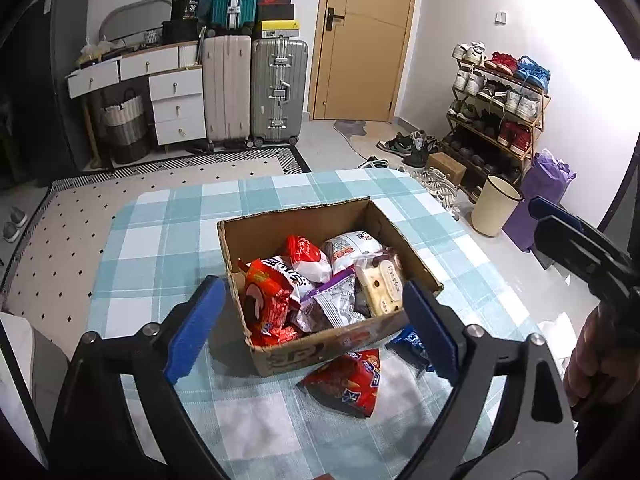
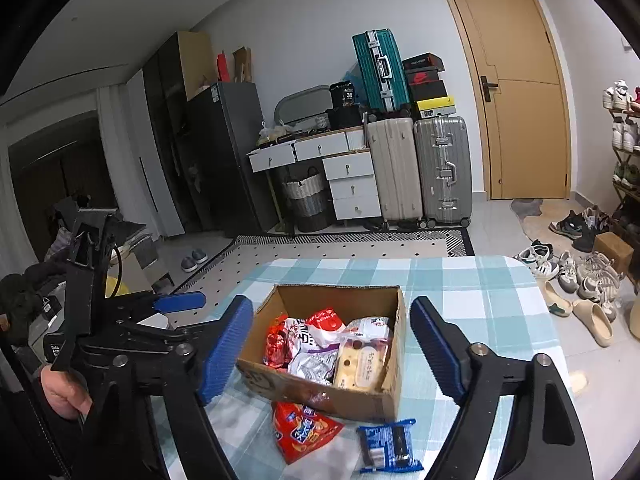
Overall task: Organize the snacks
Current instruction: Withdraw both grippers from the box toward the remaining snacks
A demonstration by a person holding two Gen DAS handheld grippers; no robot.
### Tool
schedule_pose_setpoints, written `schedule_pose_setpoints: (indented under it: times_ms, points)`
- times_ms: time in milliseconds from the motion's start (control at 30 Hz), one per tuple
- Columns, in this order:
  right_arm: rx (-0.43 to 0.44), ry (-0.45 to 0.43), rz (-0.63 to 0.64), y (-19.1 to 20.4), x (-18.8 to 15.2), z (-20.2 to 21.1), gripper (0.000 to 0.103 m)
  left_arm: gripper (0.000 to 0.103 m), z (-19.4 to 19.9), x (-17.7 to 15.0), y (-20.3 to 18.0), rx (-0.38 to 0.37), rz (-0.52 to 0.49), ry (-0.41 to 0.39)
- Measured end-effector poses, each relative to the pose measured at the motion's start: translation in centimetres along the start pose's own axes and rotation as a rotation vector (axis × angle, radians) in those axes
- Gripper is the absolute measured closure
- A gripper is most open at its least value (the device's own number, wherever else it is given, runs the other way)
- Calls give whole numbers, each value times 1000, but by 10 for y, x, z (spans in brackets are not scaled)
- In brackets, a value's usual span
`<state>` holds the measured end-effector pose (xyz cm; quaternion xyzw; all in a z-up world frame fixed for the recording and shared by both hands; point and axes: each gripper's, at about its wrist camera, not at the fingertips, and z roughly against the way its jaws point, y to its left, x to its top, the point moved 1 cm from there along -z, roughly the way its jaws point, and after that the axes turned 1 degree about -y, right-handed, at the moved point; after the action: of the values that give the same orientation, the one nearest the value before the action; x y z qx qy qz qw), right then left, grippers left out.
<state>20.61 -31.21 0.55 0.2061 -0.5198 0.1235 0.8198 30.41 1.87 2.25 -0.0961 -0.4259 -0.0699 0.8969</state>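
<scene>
An open cardboard box (image 1: 296,216) (image 2: 360,398) stands on a table with a blue checked cloth (image 1: 168,240) (image 2: 480,292). It holds several snack packets: red, white, purple and a cream one. A red snack packet (image 1: 348,380) (image 2: 300,428) and a blue one (image 1: 412,342) (image 2: 390,444) lie on the cloth in front of the box. My left gripper (image 1: 314,328) hovers open above the box's near side, nothing between its pads. My right gripper (image 2: 332,352) is also open and empty over the box. Each wrist view shows the other gripper at its edge.
Beyond the table lie a patterned rug (image 1: 120,184), white drawers (image 1: 176,100), suitcases (image 1: 276,88) and a wooden door (image 1: 360,40). A shoe rack (image 1: 496,112), a cream bin (image 1: 494,208) and loose shoes (image 2: 580,280) stand to the right. A hand (image 2: 64,392) holds the left gripper.
</scene>
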Motion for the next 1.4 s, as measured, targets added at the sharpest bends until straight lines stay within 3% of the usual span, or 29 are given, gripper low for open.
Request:
schedule_pose_setpoints:
  times_ms: [100, 367, 700, 1400]
  points:
    - [-6, -8, 0, 0, -5, 9, 18, 3, 7, -5, -3, -4, 16, -11]
    - [-19, -28, -38, -5, -22, 37, 10, 1, 18, -24, -10, -3, 39, -35]
    - [-26, -6, -72, -12, -54, 57, 6, 1, 7, -58, -16, 29, 59, 5]
    - [-89, 144, -111, -32, -117, 22, 6, 1, -39, -112, -6, 32, 112, 81]
